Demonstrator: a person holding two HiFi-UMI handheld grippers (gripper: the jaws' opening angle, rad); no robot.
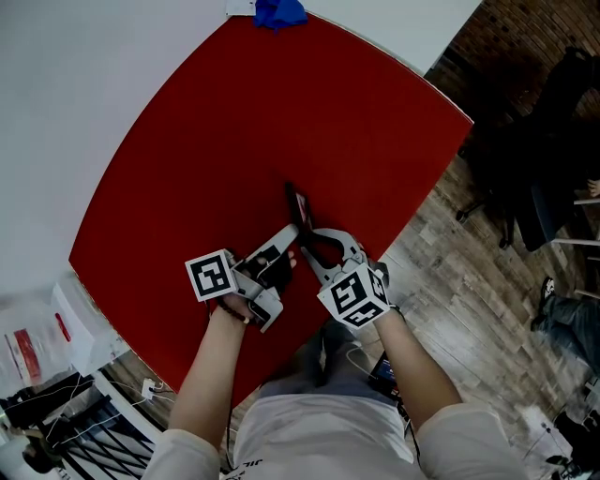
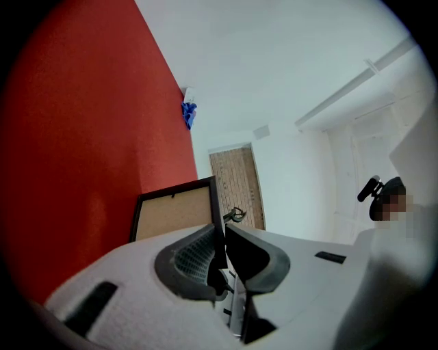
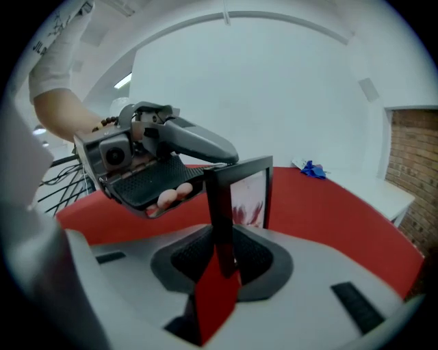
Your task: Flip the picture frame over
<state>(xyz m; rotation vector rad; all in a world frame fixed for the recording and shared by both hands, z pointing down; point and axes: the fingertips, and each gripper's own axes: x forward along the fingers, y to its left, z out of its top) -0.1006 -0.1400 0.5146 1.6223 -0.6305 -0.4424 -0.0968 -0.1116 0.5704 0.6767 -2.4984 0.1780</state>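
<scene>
The picture frame (image 1: 296, 206) is dark-rimmed and stands on edge on the red tabletop (image 1: 234, 141), held between both grippers. My left gripper (image 1: 290, 238) is shut on its near edge. In the left gripper view the brown backing of the frame (image 2: 174, 213) faces me, with the rim pinched between the pads (image 2: 194, 258). My right gripper (image 1: 308, 240) is also shut on the frame's rim. In the right gripper view the glazed front with a reddish picture (image 3: 248, 196) shows, and the left gripper (image 3: 156, 161) holds the frame from the other side.
A blue cloth (image 1: 279, 11) lies at the table's far edge. The round table's rim (image 1: 441, 89) curves close on the right over a wooden floor (image 1: 459, 281). Dark office chairs (image 1: 548, 141) stand at the right. Bags and cables (image 1: 47, 375) crowd the lower left.
</scene>
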